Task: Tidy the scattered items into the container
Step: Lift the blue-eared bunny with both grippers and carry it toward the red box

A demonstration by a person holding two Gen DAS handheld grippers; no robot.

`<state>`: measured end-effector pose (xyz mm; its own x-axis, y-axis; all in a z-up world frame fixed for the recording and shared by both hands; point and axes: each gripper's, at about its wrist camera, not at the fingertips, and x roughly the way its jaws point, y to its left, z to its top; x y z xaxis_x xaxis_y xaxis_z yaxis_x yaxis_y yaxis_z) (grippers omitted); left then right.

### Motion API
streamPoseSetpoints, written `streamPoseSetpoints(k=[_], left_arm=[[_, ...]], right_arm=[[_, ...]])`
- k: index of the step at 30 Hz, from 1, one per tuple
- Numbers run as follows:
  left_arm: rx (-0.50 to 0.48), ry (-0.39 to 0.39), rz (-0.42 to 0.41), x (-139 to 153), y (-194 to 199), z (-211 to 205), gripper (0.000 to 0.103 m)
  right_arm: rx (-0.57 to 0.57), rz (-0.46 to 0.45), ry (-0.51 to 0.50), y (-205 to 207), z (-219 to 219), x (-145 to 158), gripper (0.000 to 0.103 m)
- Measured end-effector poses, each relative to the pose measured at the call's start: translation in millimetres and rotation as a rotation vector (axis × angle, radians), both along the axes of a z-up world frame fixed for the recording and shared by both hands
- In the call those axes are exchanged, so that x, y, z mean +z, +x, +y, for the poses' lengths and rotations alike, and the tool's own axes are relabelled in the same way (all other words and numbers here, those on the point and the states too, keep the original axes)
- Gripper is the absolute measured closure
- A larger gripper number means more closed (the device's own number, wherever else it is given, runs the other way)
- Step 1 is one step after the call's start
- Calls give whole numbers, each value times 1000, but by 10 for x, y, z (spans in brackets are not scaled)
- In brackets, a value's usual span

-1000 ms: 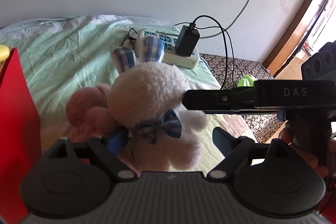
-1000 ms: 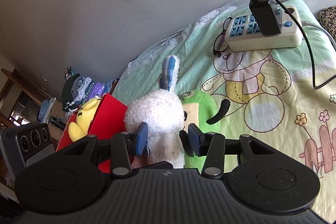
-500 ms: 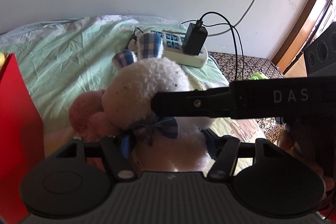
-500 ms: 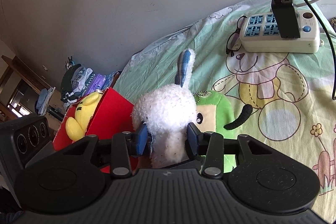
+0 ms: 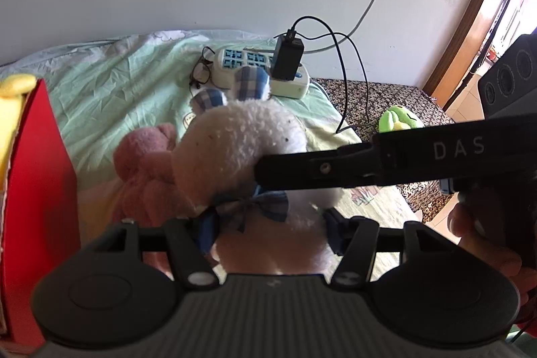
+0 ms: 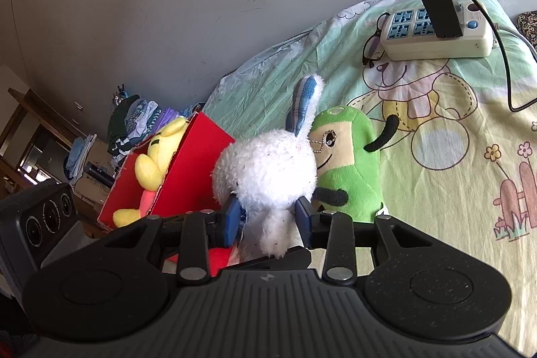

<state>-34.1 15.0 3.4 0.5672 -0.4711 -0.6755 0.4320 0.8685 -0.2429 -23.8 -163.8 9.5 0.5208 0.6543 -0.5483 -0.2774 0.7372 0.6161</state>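
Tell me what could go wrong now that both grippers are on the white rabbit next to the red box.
1. Both the left gripper and the right gripper are closing on the white rabbit; moving apart could tug it or lose one grip.
2. The pink toy and green toy press against it and may get dragged.
3. The red box already holds a yellow toy, so the rabbit may catch on the rim.
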Motion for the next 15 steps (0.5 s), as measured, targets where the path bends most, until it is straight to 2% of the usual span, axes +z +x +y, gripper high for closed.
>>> streamPoseSetpoints(k=[4,15], left_arm=[[-17,31,-6,-6,-228,2,42],[-50,24,10,-43,-756,329,42]], right_arm=[[5,0,-33,-225,92,6,65],[-29,27,-54,-725,442,-26,65]])
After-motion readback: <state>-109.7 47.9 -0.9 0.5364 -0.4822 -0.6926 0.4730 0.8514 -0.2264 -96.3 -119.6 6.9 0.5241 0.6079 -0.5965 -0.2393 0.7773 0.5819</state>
